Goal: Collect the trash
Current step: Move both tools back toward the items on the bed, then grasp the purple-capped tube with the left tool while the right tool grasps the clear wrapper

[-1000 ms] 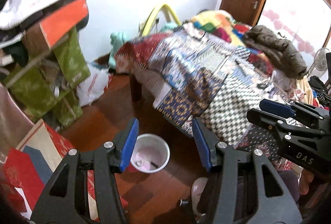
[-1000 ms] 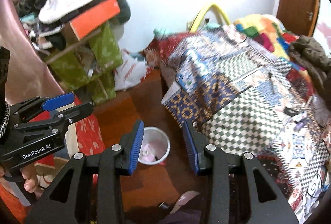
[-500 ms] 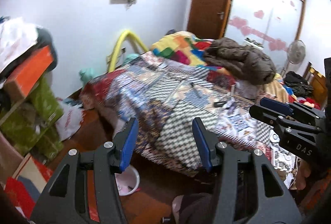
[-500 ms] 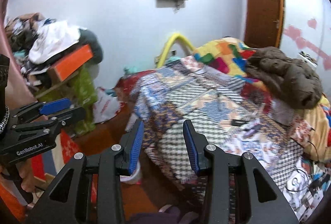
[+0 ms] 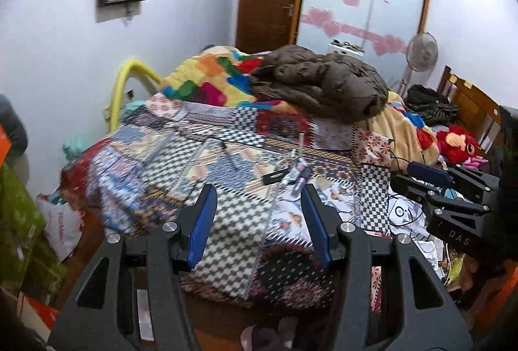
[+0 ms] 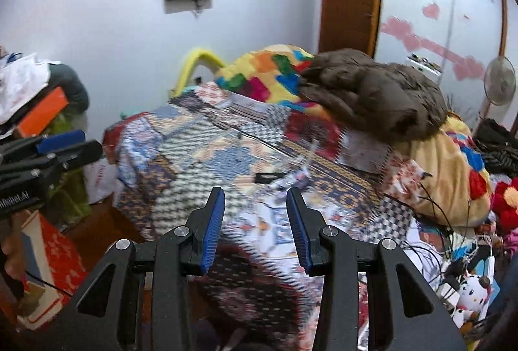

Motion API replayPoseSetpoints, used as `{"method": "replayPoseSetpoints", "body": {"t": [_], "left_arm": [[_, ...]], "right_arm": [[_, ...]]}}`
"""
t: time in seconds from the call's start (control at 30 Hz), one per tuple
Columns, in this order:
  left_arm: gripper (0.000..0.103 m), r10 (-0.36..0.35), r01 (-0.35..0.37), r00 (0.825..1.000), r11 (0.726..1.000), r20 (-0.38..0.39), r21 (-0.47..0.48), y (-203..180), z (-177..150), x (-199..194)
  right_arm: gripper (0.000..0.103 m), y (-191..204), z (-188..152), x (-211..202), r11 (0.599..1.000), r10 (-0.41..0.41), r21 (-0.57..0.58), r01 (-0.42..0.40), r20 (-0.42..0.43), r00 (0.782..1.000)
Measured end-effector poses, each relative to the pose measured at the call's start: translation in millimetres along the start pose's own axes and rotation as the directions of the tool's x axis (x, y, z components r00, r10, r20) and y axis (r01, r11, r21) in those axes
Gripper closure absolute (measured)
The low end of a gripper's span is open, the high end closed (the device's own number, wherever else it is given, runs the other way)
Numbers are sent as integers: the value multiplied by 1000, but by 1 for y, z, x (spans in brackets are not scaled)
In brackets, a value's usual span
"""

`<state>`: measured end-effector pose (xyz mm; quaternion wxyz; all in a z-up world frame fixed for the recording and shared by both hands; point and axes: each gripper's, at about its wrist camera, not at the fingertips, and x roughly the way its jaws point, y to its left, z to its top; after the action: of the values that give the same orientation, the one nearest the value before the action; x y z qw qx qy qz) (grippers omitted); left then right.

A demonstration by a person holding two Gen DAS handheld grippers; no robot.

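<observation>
Both grippers empty, coming over the bed to look for trash

I see the bed (image 5: pixel 226 215) with its patchwork cover filling both views, a brown jacket (image 5: pixel 320 85) piled toward its far edge. The trash, small wrappers and tubes (image 5: pixel 296 176), lies near the middle of the cover, beside a dark flat piece (image 5: pixel 273 177). My left gripper (image 5: pixel 257 221) stands half open and holds nothing; my right gripper (image 6: pixel 255 224) is narrower, also empty. I think I should slow down, because the views are blurred, choose one piece, and approach from above.
</observation>
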<state>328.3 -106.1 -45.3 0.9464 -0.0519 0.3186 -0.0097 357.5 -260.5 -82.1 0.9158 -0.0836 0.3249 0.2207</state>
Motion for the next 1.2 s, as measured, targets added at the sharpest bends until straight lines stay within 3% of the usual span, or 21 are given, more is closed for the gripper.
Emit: {"method": "replayPoseSetpoints", "body": {"t": [0.13, 0.2, 0.27, 0.4, 0.77, 0.97, 1.03, 1.2], "left_arm": [[50, -16, 17, 999, 999, -35, 36, -18, 8, 43], [50, -26, 29, 998, 999, -59, 46, -23, 8, 64], [50, -40, 44, 995, 998, -90, 52, -28, 7, 90], [50, -44, 53, 989, 997, -140, 61, -32, 4, 135], [50, -54, 68, 964, 997, -262, 42, -22, -14, 243], [50, -100, 114, 940, 993, -327, 24, -20, -24, 292], [50, -124, 138, 929, 990, -348, 17, -23, -26, 306], [51, -174, 200, 913, 979, -370, 31, -39, -28, 329]], "right_arm": [[61, -33, -7, 26, 999, -33, 16, 34, -49, 998], [46, -49, -12, 45, 999, -37, 25, 39, -78, 996], [37, -62, -16, 58, 998, -41, 39, 44, -90, 995], [36, -80, -23, 95, 997, -61, 47, 67, -136, 989], [36, -106, -32, 215, 998, -28, 39, 39, -262, 965], [36, -120, -37, 261, 997, 5, 77, 21, -317, 948], [40, -127, -39, 268, 994, 30, 112, 8, -325, 945], [67, -136, -43, 268, 986, 90, 160, -42, -306, 948]]}}
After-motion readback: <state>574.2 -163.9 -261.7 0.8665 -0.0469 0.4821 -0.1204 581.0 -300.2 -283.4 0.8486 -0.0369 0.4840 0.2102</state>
